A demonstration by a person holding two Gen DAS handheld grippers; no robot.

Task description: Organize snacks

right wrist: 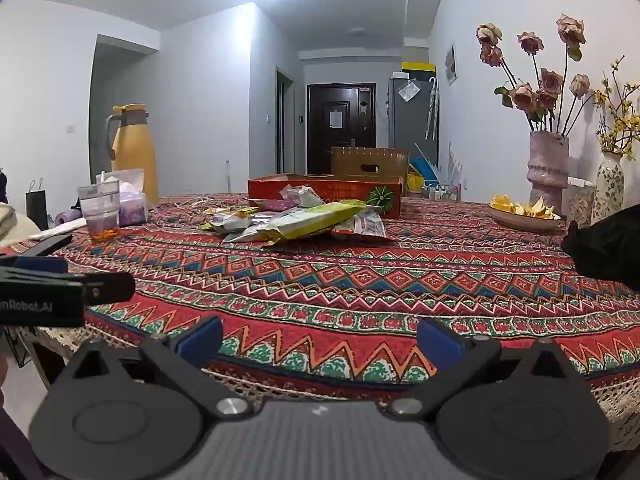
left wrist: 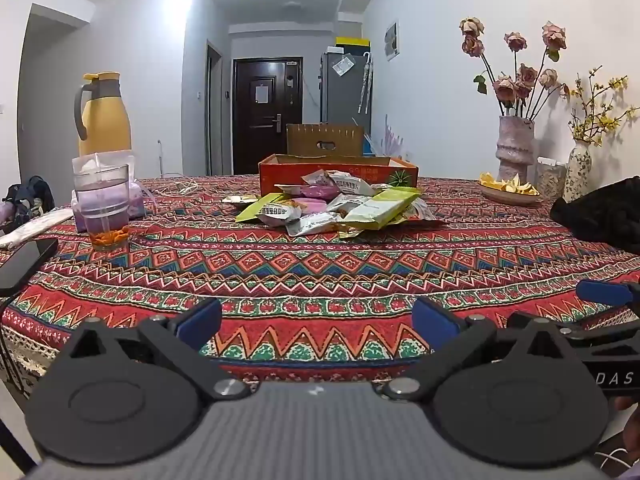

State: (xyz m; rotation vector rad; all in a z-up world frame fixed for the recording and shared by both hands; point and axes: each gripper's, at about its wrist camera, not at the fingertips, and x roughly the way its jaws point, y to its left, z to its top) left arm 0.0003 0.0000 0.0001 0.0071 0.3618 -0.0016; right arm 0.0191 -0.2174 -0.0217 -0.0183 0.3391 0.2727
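Left gripper (left wrist: 318,320): held low at the near edge of the table (left wrist: 360,276), jaws spread wide, nothing between the blue pads (left wrist: 200,322)
Right gripper (right wrist: 320,338): level beside the left one, likewise wide apart and holding nothing
Snack packets (left wrist: 332,208): heaped loose mid-table, well apart from both grippers, green and purple and silvery wrappers overlapping (count impossible to tell)
Red box (left wrist: 338,172): low open tray just behind the heap, touching or nearly touching the rear packets; probably the destination, being so close and open-topped
Glass cup (left wrist: 103,206): left of the heap, clear of a straight reach
Stage: judged as the very start, nothing sorted yet
Next: likely a forward reach to the nearest packet, pinching an edge since the wrappers lie flat
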